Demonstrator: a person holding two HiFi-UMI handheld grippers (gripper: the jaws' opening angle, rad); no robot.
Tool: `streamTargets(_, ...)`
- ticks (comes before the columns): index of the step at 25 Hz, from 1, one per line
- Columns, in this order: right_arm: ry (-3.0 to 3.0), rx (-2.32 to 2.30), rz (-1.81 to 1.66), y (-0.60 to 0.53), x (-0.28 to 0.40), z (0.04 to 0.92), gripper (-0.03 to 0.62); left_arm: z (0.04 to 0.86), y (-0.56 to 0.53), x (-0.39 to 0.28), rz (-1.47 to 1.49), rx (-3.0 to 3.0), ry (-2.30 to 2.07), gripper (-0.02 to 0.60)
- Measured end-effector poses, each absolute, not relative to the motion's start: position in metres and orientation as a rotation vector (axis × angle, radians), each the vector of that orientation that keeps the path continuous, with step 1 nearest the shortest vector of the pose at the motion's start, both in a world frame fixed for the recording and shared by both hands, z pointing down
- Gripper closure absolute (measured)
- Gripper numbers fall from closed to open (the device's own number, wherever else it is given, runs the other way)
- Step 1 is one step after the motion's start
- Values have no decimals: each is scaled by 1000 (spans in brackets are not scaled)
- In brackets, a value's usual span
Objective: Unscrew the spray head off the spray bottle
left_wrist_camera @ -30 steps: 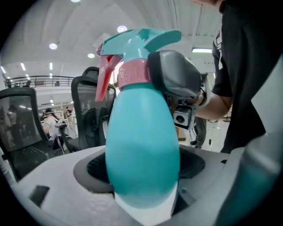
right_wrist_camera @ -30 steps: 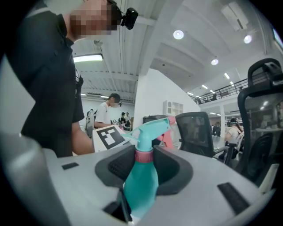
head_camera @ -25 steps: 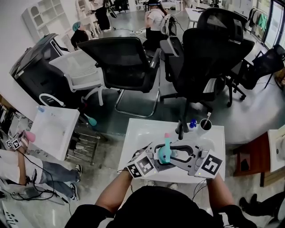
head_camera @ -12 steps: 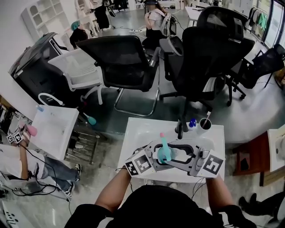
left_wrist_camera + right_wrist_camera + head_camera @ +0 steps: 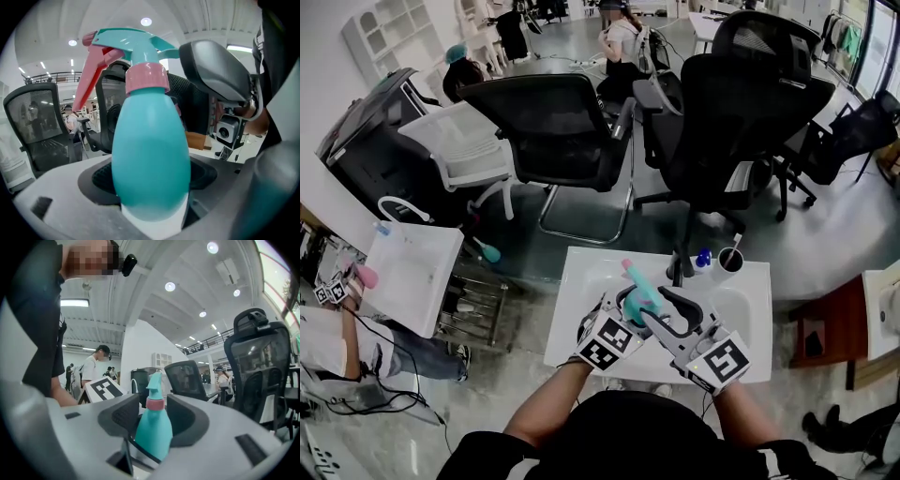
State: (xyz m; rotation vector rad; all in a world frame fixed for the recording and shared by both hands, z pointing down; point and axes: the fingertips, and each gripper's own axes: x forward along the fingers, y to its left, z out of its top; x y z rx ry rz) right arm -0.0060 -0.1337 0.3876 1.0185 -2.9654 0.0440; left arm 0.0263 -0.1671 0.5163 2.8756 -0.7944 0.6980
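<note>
Right gripper (image 5: pixel 154 414) jaws newly wider, loose around spray bottle (image 5: pixel 151 154) tight in left gripper (image 5: pixel 152 183).

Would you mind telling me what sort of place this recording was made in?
Most likely an open-plan office or lab: black mesh office chairs, small white tables, and other people working nearby.

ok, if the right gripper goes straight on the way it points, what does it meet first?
The teal spray bottle. It stands right between the tongs of the right gripper, which have just been opening and look clear of it. The bottle's body is clamped by the left gripper.
</note>
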Motion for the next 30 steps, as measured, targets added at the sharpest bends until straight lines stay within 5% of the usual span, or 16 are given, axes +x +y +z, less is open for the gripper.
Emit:
streamTargets(10, -2888, 1223, 34, -149, 0, 395, 454, 522, -167, 35, 758, 2845, -847, 175)
streamTargets(30, -3098, 681, -10, -113, -1, 369, 461, 490, -125, 54, 668, 3068, -357, 175)
